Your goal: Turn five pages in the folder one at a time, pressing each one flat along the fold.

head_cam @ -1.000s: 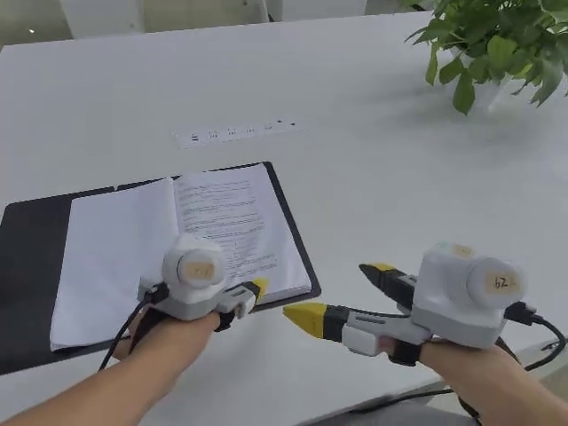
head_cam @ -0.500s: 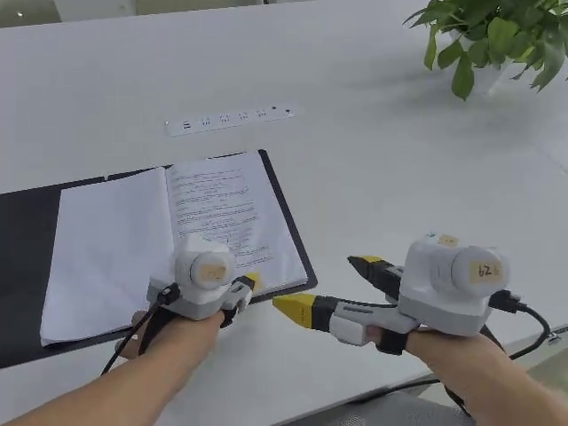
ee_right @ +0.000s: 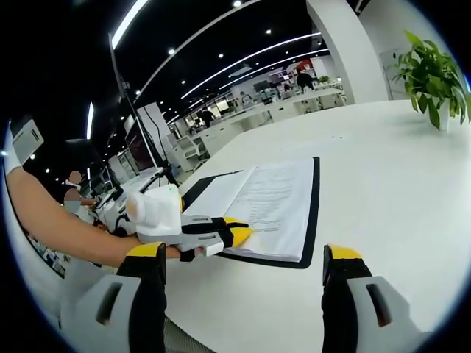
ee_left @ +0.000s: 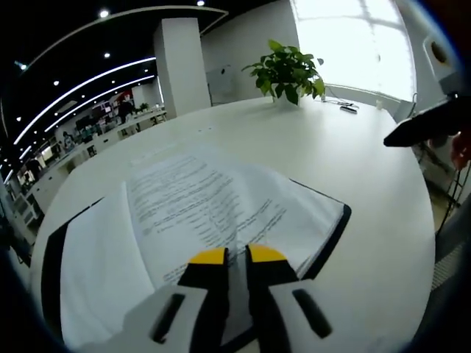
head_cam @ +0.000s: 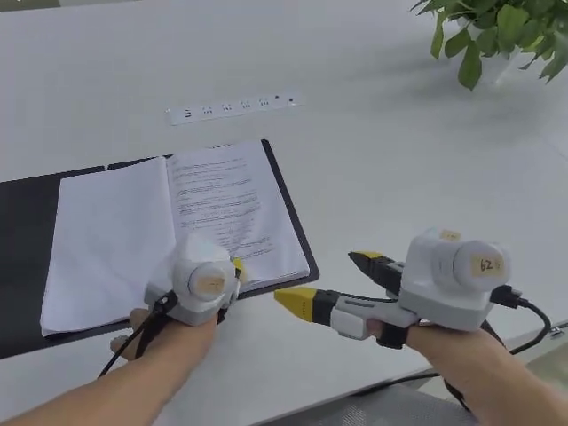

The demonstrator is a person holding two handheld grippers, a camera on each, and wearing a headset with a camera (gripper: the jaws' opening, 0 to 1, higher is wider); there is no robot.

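Right now your left gripper [head_cam: 237, 264] sits at the bottom edge of the printed right-hand page [head_cam: 226, 209], near the lower right corner. In the left gripper view its yellow-tipped jaws are drawn together with only a sliver between them. I cannot tell whether a sheet is pinched in that sliver. The right gripper view shows the same gripper [ee_right: 239, 234] with its tips resting on the page's near edge.

Your right gripper [head_cam: 328, 278] is off the paper, hovering over the white table [head_cam: 399, 160] just beside the folder's lower right corner. Its jaws are spread wide and have nothing between them. One dark jaw pokes in at the right of the left gripper view.

And the folder [head_cam: 22, 240] lies open and flat on the table in front of you. Its black cover frames a blank sheet [head_cam: 106, 240] on the left and the printed page on the right. Beyond its far edge sits a white power strip [head_cam: 232, 106], and a leafy plant [head_cam: 497, 35] stands at the far right.
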